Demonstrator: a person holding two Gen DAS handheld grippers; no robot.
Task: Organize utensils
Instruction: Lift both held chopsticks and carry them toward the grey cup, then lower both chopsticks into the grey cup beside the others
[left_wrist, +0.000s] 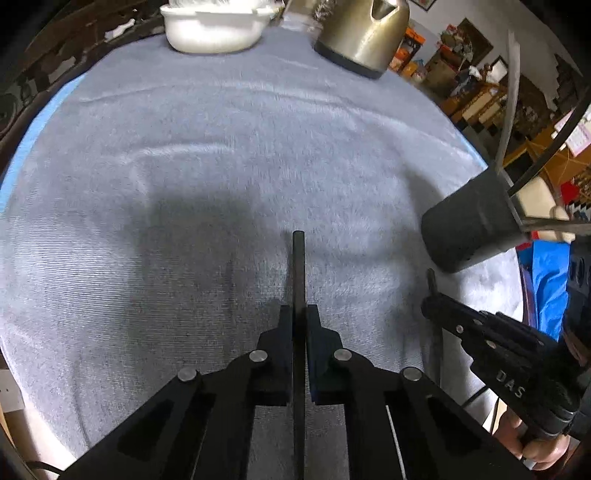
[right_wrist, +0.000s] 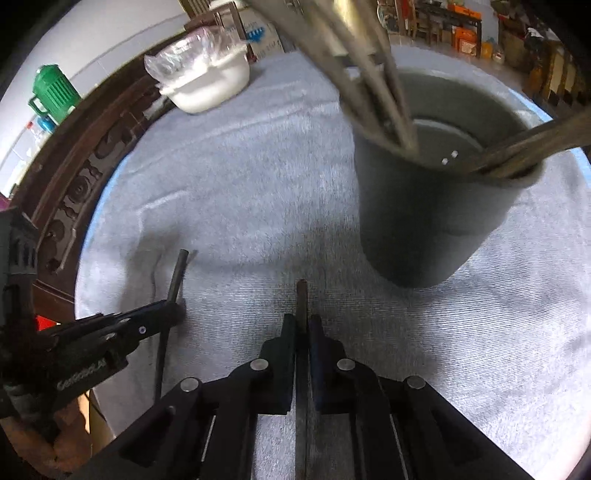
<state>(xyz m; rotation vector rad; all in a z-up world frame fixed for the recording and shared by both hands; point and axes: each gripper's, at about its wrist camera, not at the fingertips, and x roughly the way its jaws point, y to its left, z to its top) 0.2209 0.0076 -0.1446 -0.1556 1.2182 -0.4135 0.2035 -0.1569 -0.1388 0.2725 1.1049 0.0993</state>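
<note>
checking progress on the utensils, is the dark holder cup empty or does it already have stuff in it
Not empty. In the right wrist view the dark holder cup stands upright on the grey cloth with several metal utensils leaning out over its rim.

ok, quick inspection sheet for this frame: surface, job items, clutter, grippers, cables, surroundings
surface: grey cloth over the table, lightly creased.
job's things: dark holder cup upright with utensils leaning inside; one dark rod; one brownish rod.
clutter: white bowl; metal kettle.
grippers: left gripper shut on the dark rod; right gripper shut on the brownish rod.
cables: nothing seen clearly.
surroundings: carved wooden edge, green jug, cluttered shelves.
</note>
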